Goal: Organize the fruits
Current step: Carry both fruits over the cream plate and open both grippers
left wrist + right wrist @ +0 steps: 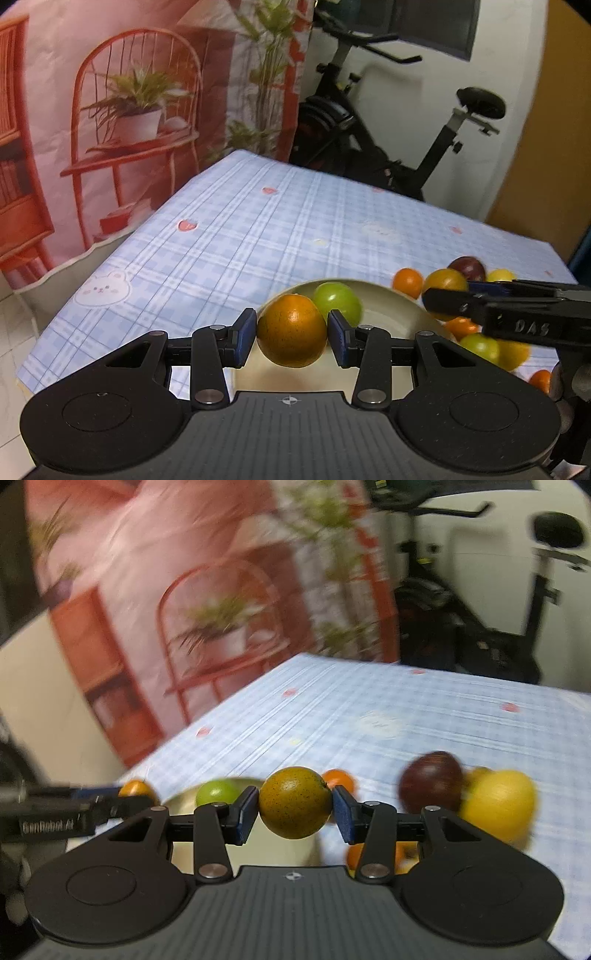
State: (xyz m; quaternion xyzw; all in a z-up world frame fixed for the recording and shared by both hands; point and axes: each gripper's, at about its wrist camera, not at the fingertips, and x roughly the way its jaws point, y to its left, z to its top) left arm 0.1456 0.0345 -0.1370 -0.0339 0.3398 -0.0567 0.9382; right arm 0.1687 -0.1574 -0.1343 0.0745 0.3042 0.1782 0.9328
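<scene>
Fruit is held in both grippers above a table covered with a blue checked cloth. The left gripper has its blue pads pressed on either side of an orange fruit, the jaws only partly apart and filled by it; the fruit is close to round, a little taller than wide in the left wrist view, and it hangs over the near part of a pale bowl. A green fruit lies in that bowl just behind it. The right gripper clamps a speckled yellow-orange fruit in the same way, pads touching both flanks; this one is nearly a ball, slightly wider across the jaws, with a small nub at its right side by the pad, so its axis looks to lie roughly crosswise. It sits over the bowl's right edge. Beyond the bowl, loose on the cloth, are a dark red fruit, a large yellow fruit touching it, and a small orange one; all three are blurred. An exercise bike stands behind the table, beside a printed backdrop.
</scene>
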